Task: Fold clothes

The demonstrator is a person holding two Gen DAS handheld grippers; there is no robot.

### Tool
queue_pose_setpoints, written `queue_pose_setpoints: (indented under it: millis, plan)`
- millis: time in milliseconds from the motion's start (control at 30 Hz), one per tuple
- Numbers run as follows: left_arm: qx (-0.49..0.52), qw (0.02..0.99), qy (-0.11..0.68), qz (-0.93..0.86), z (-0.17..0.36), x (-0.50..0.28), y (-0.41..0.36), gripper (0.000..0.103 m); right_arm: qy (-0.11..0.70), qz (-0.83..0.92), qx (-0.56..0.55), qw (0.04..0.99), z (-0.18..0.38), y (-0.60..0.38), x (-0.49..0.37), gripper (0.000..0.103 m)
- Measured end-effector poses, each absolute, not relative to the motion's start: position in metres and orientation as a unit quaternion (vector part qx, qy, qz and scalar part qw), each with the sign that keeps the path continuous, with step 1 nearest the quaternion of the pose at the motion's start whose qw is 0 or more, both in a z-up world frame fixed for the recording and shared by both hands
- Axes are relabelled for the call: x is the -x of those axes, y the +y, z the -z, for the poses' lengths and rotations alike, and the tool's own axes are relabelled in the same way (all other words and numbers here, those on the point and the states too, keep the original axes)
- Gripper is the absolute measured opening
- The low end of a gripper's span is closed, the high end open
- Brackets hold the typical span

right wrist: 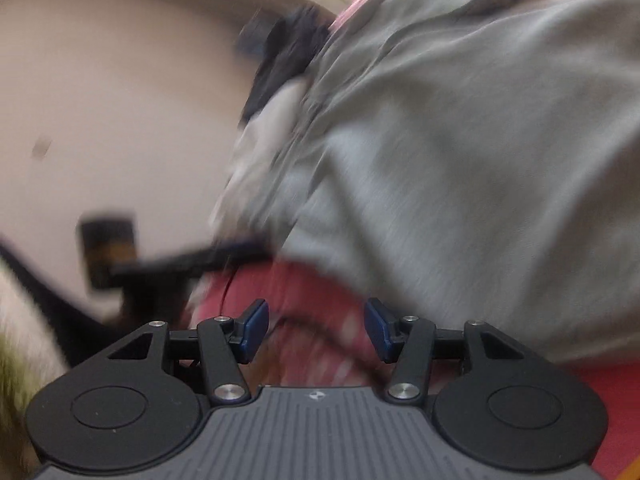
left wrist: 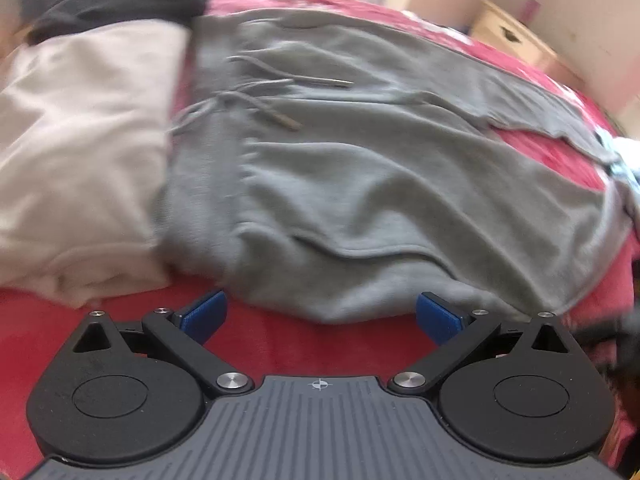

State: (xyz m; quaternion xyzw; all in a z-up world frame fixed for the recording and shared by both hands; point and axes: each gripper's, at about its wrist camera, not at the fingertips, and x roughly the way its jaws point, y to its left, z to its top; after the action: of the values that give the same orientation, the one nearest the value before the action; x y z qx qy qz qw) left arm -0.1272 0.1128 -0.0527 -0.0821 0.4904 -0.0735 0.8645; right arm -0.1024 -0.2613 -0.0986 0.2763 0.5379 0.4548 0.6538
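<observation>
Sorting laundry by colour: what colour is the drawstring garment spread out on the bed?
Grey; the drawstring garment shows best in the left wrist view.

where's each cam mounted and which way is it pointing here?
Left wrist: sits on the left gripper, looking forward and low across the red bedspread at the flat grey drawstring garment, with a folded cream cloth beside it; its blue-padded fingers show, wide open.
Right wrist: sits on the right gripper, tilted and blurred, facing the garment's edge and a pale wall; its fingers show, apart and empty.
Shared: the grey garment, red bedspread, cream cloth.
</observation>
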Motion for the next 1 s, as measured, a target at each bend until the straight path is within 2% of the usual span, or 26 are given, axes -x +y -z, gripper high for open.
queue_pose_setpoints:
  millis: [100,300,500,667,733,767,800,833,867,933,1000]
  plan:
    - [0.097,0.866,0.489,0.05,0.052,0.127,0.126,0.1,0.563,-0.478,-0.242,0.63,0.098,-0.252,0.119,0.056]
    - [0.046,0.871,0.487,0.043,0.053,0.128,0.123,0.096,0.456,-0.489,-0.101,0.737,0.045,-0.26,0.118,0.056]
    - [0.117,0.857,0.501,0.029,0.068,0.129,0.132,0.094,0.37,-0.512,0.117,0.766,0.034,-0.228,0.129,0.054]
    - [0.176,0.856,0.486,0.001,0.072,0.122,0.141,0.091,0.373,-0.5,0.172,0.762,0.051,-0.207,0.131,0.049]
    - [0.179,0.857,0.484,-0.01,0.072,0.118,0.143,0.077,0.367,-0.494,0.193,0.764,0.053,-0.203,0.132,0.043]
    - [0.17,0.858,0.484,-0.017,0.072,0.116,0.142,0.073,0.365,-0.489,0.203,0.766,0.054,-0.2,0.132,0.033]
    - [0.157,0.86,0.486,-0.022,0.072,0.115,0.141,0.061,0.361,-0.484,0.213,0.768,0.055,-0.197,0.132,0.019]
    - [0.142,0.863,0.485,-0.025,0.07,0.115,0.139,0.049,0.357,-0.48,0.223,0.77,0.055,-0.194,0.131,0.014]
    - [0.138,0.864,0.484,-0.026,0.068,0.115,0.14,0.045,0.357,-0.479,0.227,0.769,0.054,-0.194,0.13,0.009]
    - [0.133,0.866,0.482,-0.027,0.064,0.117,0.142,0.025,0.362,-0.484,0.223,0.765,0.052,-0.191,0.127,0.008]
    - [0.132,0.867,0.479,-0.026,0.057,0.119,0.144,0.018,0.364,-0.491,0.22,0.76,0.048,-0.189,0.127,0.007]
